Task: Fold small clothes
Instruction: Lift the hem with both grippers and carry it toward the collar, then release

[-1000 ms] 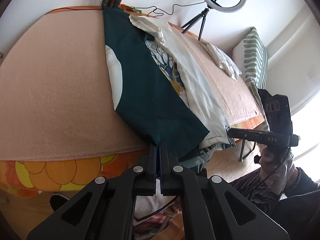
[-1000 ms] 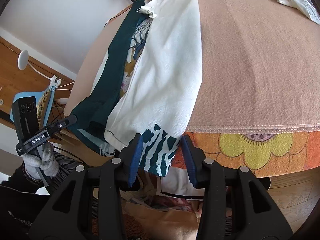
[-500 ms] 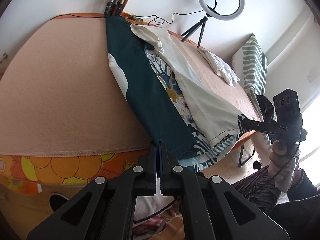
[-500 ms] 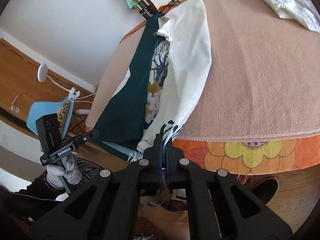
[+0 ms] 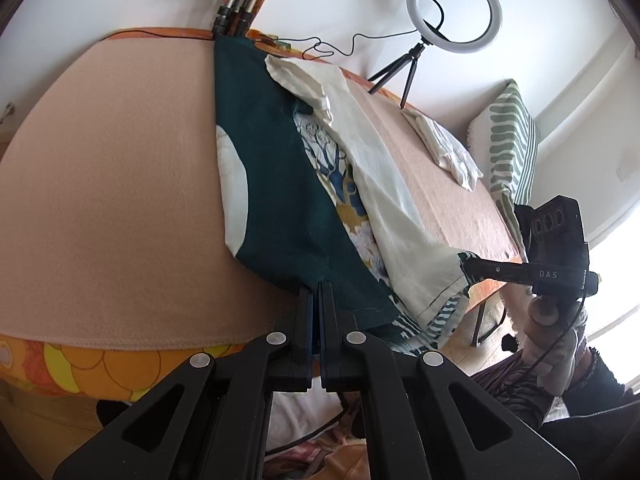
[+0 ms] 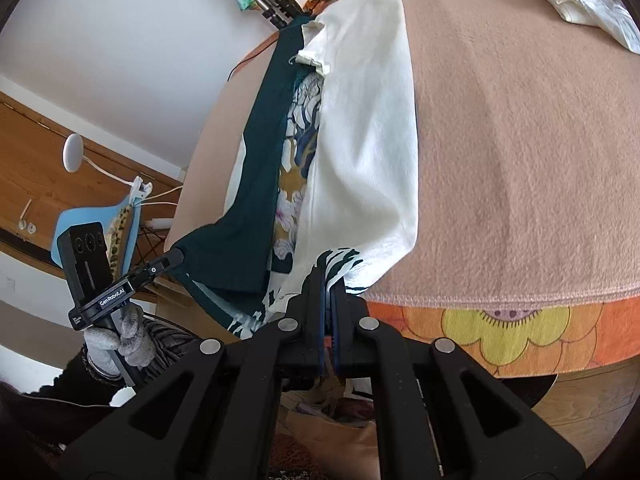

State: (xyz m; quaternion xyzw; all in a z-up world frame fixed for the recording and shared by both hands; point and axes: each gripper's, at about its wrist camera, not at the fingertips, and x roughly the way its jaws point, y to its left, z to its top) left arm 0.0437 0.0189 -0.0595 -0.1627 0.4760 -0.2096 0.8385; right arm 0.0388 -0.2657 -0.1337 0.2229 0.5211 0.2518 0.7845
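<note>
A pink blanket (image 5: 100, 184) covers most of the table, with an orange flowered cloth (image 6: 500, 332) showing under its near edge. A striped cushion (image 5: 510, 148) stands at the far right end, against the white wall. A ring light (image 5: 454, 6) on a small tripod stands at the table's back edge, its black cable trailing along that edge. A bundle of poles (image 5: 234, 20) leans at the back, just beyond the garment's far end. A folded white cloth (image 5: 448, 148) lies on the blanket well to the right of the garment, near the cushion. In the right wrist view a blue chair (image 6: 96, 220) and a white lamp (image 6: 73, 158) stand beyond the table's left side, before wood panelling.

The garment (image 5: 280, 184) lies in a long strip across the blanket, its long axis running from the poles at the back to the near edge, where its end overhangs. Its left part is dark green with a white patch, the middle shows a flowered print, and the right part is a cream fold laid over. Nothing lies on it.

The left gripper (image 5: 316, 292) is clamped together on the dark green near corner, at the blanket's edge. The right gripper (image 6: 328, 284) is pinched tight on the green-and-white patterned corner under the cream fold; in the left wrist view its tip (image 5: 466, 264) bites that same corner. A gloved hand (image 6: 120, 340) holds the left tool, seen from the right.
</note>
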